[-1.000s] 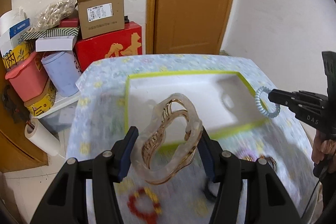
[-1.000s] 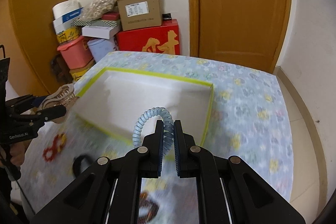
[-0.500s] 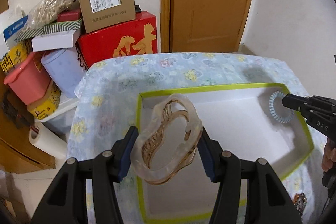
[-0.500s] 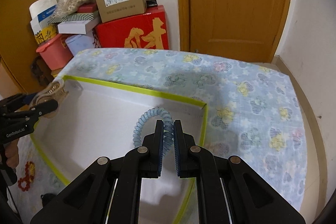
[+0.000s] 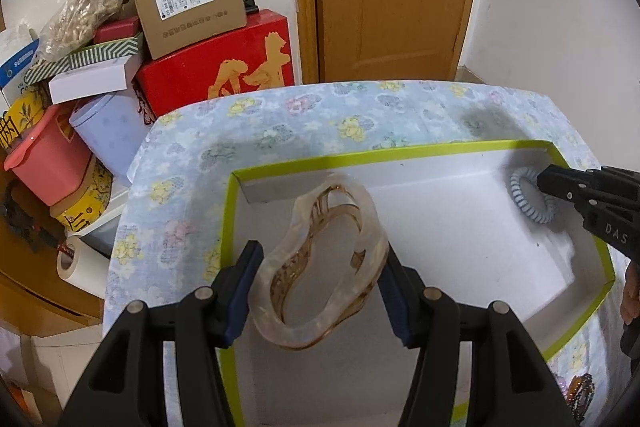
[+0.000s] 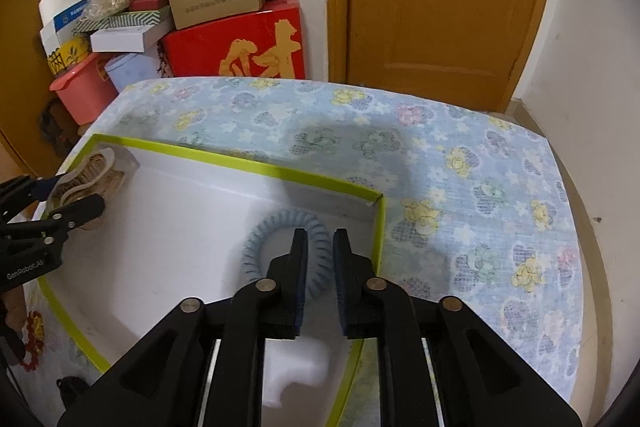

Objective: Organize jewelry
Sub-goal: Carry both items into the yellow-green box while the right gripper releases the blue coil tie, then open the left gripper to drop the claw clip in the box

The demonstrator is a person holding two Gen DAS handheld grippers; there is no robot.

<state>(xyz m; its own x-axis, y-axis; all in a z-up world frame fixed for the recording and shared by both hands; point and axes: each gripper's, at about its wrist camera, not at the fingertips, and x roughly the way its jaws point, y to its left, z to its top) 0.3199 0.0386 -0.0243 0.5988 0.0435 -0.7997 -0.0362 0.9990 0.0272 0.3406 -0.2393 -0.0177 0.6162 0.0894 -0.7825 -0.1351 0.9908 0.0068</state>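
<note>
Two loads over tray: left hand-held gripper clamps pearly hair claw; right hand-held gripper pinches blue coil tie (far-right corner).

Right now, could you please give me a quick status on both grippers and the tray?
Left gripper shut on hair claw, over tray. Right gripper shut on blue coil tie, at tray's far right corner. Nothing in the way.
</note>
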